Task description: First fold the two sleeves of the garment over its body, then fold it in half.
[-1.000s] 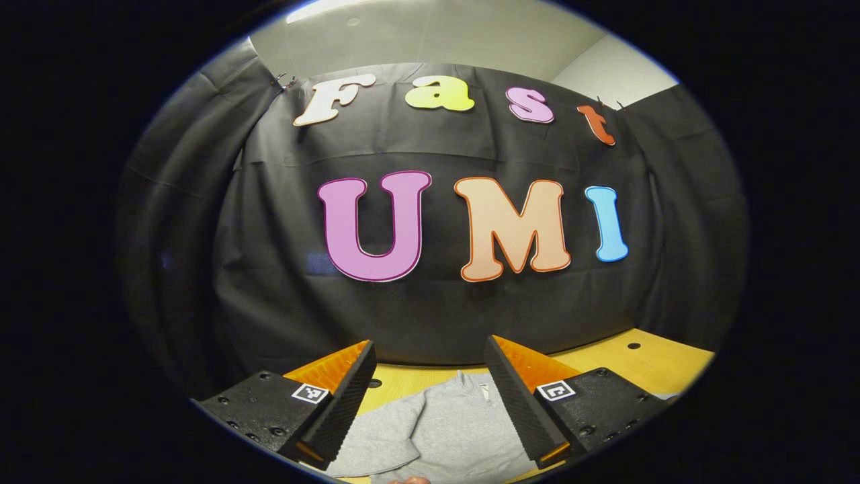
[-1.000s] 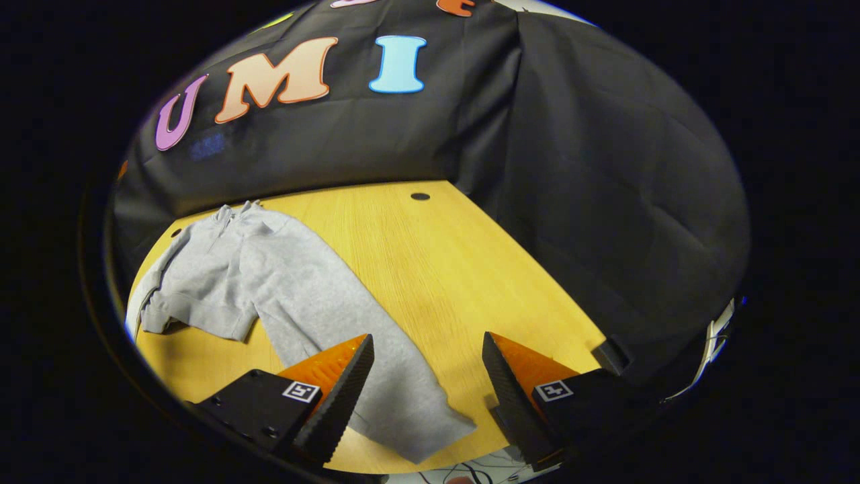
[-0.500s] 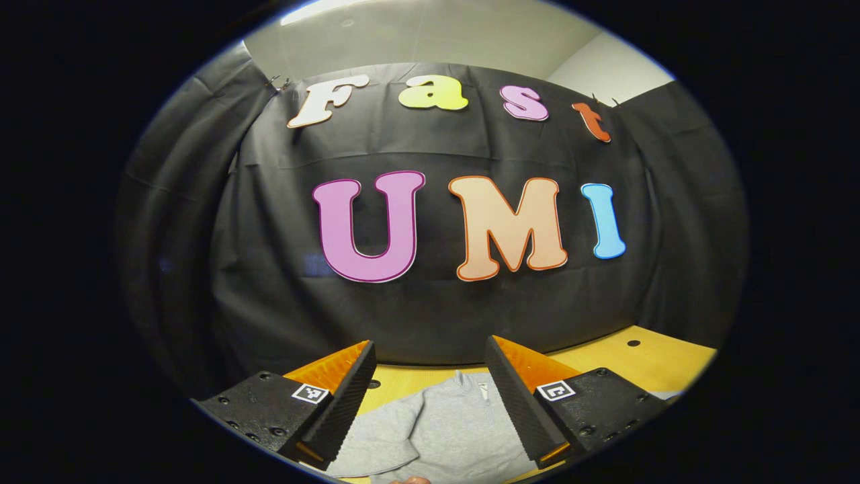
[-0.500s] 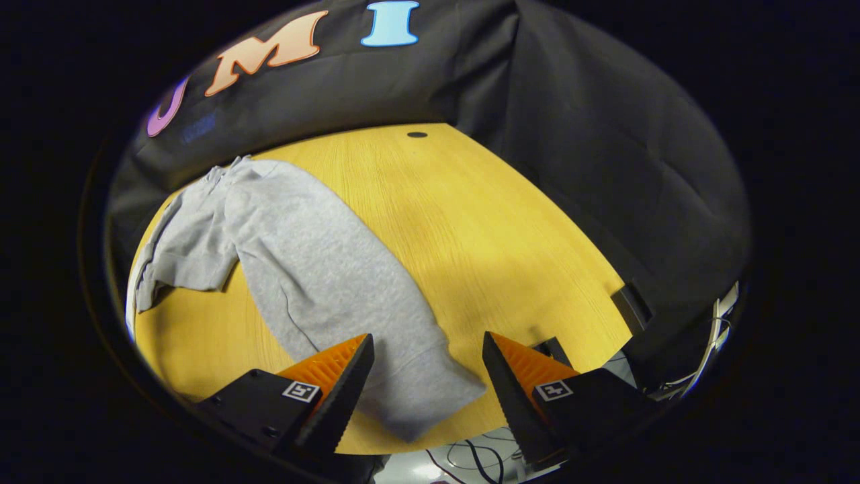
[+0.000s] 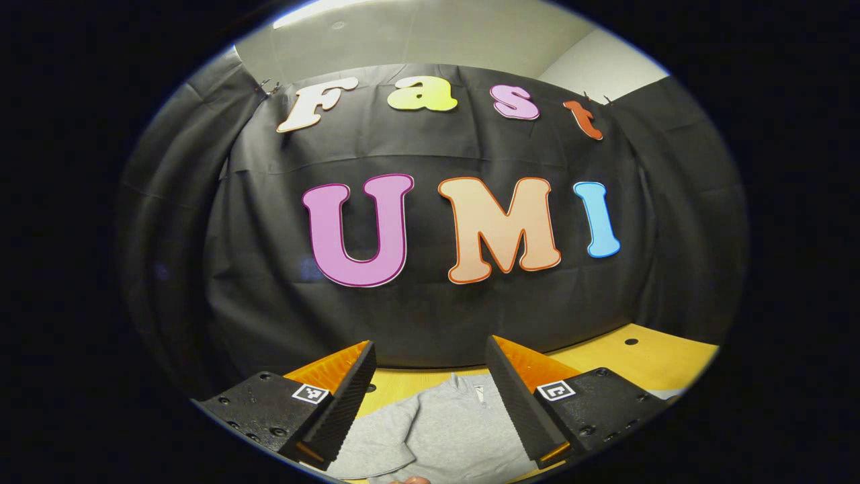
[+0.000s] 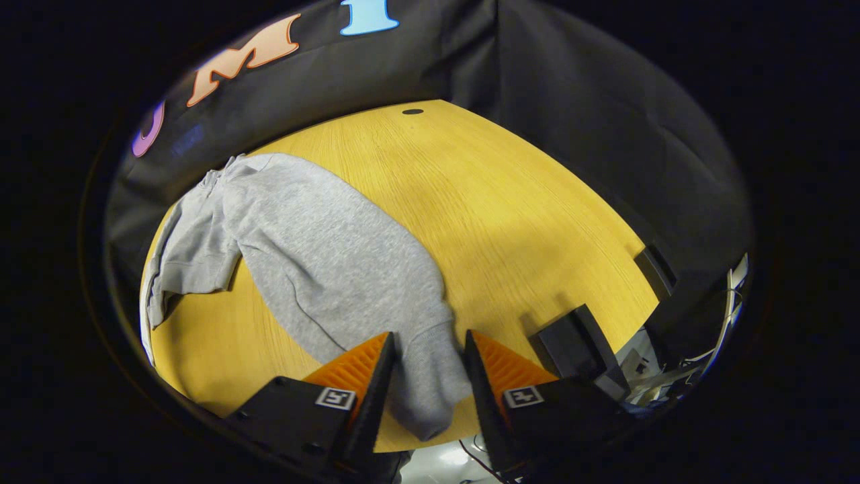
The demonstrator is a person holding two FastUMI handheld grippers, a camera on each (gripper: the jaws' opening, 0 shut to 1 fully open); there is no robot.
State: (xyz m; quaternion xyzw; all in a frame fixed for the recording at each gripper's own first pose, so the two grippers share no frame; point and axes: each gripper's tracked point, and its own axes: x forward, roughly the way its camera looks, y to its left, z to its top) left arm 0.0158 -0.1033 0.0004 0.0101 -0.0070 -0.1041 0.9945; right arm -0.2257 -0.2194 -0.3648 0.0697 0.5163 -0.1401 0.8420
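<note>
A grey sweatshirt (image 6: 195, 249) lies on the yellow wooden table (image 6: 524, 215), its long sleeve (image 6: 336, 255) stretched toward the near edge. My right gripper (image 6: 428, 334) is low over the cuff (image 6: 430, 390). Its jaws are narrowed but still apart, and the cuff lies in the gap between them. In the left gripper view, my left gripper (image 5: 430, 343) hangs open above the sweatshirt's body (image 5: 443, 423), with the collar showing between its fingers and nothing held.
Two small black blocks (image 6: 571, 336) (image 6: 655, 269) sit at the table's right edge, with cables (image 6: 725, 316) beyond them. The booth's black cloth wall rises behind the table. Bare tabletop (image 5: 638, 363) lies right of the garment.
My right gripper came down and forward onto the sleeve cuff, and its jaws narrowed around it. The left gripper only drifted slightly.
</note>
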